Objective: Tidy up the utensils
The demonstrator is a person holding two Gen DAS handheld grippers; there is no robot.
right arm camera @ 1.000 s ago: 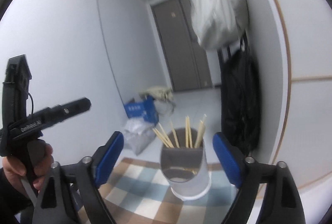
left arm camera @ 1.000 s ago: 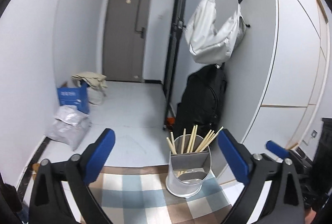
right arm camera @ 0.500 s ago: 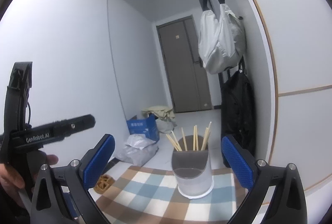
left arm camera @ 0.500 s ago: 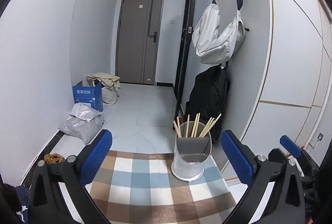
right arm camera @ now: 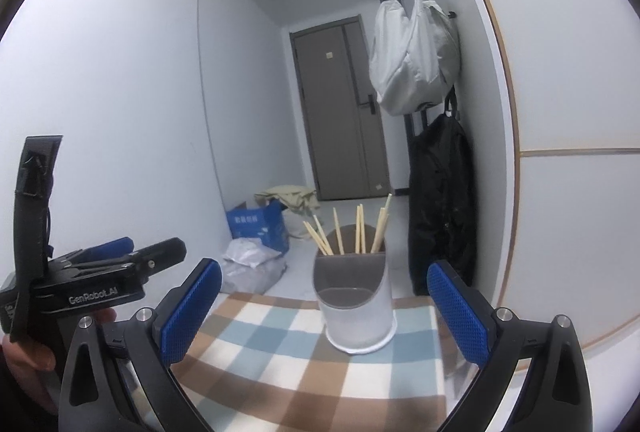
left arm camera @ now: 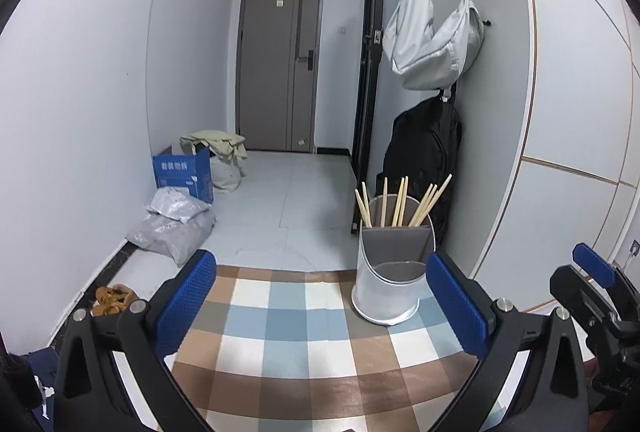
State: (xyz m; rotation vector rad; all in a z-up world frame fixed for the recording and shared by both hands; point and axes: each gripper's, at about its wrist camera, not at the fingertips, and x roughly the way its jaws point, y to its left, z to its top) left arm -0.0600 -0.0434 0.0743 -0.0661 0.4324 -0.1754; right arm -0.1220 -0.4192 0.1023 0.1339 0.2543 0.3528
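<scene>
A white utensil holder (left arm camera: 390,278) (right arm camera: 354,306) with a grey divider stands on the far right part of a checked cloth (left arm camera: 288,340) (right arm camera: 296,360). Several wooden chopsticks (left arm camera: 400,202) (right arm camera: 360,228) stand in its rear compartment; the front compartment looks empty. My left gripper (left arm camera: 320,304) is open with nothing between its blue pads, short of the holder and to its left. My right gripper (right arm camera: 324,308) is open wide and empty, with the holder straight ahead beyond the fingertips. The left gripper's body (right arm camera: 92,280), held by a hand, shows at the right wrist view's left edge.
The cloth ends at the table's far edge, with a hallway floor (left arm camera: 280,200) beyond. A blue box (left arm camera: 184,176), grey plastic bags (left arm camera: 172,224) and a door (left arm camera: 280,72) lie further off. A white bag (left arm camera: 432,40) and a black backpack (left arm camera: 424,152) hang on the right wall.
Both grippers drew back from the holder and sank, so more of the checked cloth shows in front. The right gripper's jaws widened slightly. The holder and chopsticks stayed put.
</scene>
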